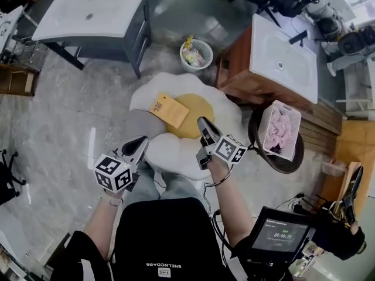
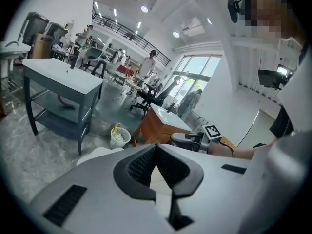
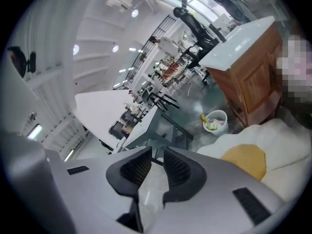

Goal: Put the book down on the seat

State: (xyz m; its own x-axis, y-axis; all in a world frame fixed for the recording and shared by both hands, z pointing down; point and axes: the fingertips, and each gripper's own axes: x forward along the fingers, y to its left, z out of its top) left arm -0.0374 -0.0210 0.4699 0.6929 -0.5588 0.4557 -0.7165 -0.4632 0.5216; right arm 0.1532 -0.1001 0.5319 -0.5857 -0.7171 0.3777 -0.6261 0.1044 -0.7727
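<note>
A yellow book [image 1: 169,109] lies flat on the egg-shaped seat [image 1: 176,152], half on its white edge and half on its yellow middle [image 1: 198,105]. No gripper touches it. My right gripper [image 1: 203,122] hovers just right of the book over the seat; its jaws stand narrowly apart with nothing between them [image 3: 157,154]. The seat's yellow middle [image 3: 246,160] shows to its right. My left gripper [image 1: 140,143] hangs nearer me at the seat's front left edge. Its pads meet at the tips [image 2: 156,147] and hold nothing. The right gripper [image 2: 195,139] shows beyond it.
A white waste basket [image 1: 195,53] stands behind the seat. A wooden cabinet with a white sink top [image 1: 281,60] is at the right, with a pink basket [image 1: 280,129] on a round stool before it. A grey washstand [image 1: 94,10] stands at the back left.
</note>
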